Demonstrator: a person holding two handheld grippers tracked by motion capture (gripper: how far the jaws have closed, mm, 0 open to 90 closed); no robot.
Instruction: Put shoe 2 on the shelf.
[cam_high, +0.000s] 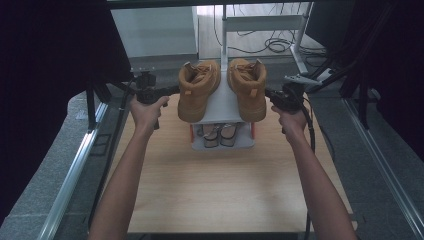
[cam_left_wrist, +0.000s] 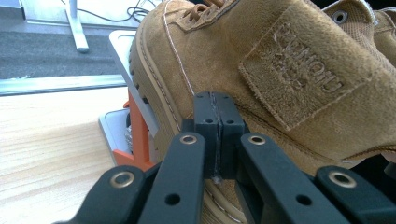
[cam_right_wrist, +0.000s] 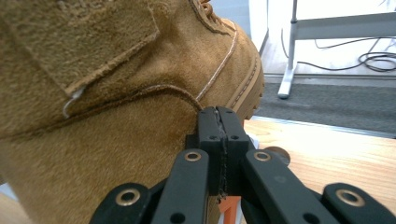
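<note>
Two boots (cam_high: 221, 90) on rack (cam_high: 222, 142), sandals (cam_high: 220, 134) beneath.

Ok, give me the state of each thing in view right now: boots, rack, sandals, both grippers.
Left boot: upright on the rack's top shelf.
Right boot: upright beside it, apart.
Rack: standing on the table.
Sandals: lying on the lower shelf.
Left gripper: shut, empty, at the left boot's side.
Right gripper: shut, empty, at the right boot's side.

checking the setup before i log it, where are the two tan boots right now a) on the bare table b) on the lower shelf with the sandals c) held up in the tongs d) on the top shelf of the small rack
d: the high view shows both tan boots side by side on the rack's top shelf, above the sandals; the left tongs and right tongs are shut, empty, beside the boots.
</note>
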